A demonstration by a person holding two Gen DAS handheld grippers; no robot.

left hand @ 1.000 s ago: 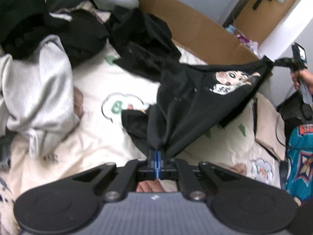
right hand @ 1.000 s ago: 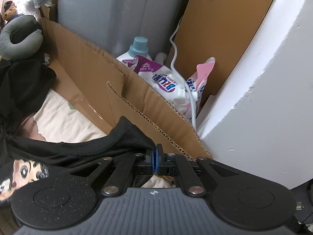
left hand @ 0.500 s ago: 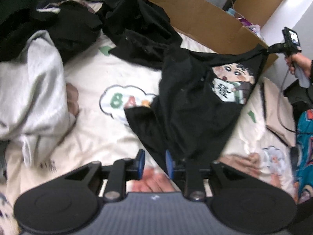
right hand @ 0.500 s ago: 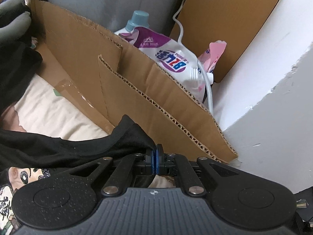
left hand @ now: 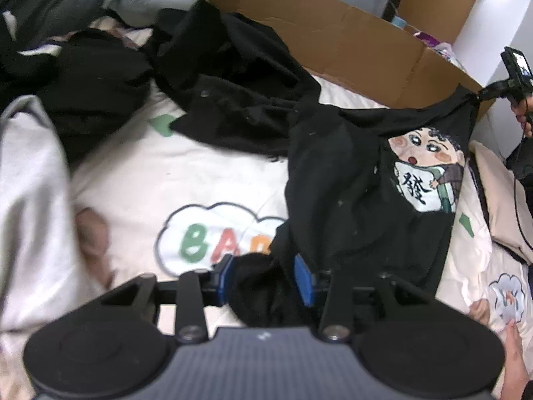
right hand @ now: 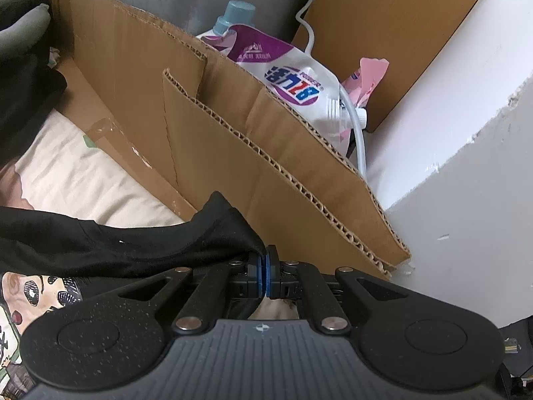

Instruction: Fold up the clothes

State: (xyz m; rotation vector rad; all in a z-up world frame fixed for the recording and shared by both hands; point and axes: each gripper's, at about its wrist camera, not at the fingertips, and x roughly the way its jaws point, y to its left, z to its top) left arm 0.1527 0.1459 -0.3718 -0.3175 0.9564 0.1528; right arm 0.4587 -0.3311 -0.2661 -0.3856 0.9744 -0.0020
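A black T-shirt with a cartoon print (left hand: 359, 180) lies partly on the cream bedsheet (left hand: 186, 173). My right gripper (right hand: 265, 275) is shut on a corner of the black T-shirt (right hand: 140, 243) and holds it up near the cardboard; it also shows far right in the left wrist view (left hand: 479, 95). My left gripper (left hand: 265, 276) is open, its blue pads either side of a bunched fold of the shirt without pinching it.
A cardboard wall (left hand: 333, 33) borders the bed's far side. A heap of black clothes (left hand: 213, 76) and a grey-white sweatshirt (left hand: 30, 206) lie on the left. A detergent pouch (right hand: 283, 76) and bottle stand behind the cardboard. A beige pillow (left hand: 499, 206) lies right.
My left gripper has opened and let go of the shirt, which has dropped onto the bed. My right gripper still holds its corner.
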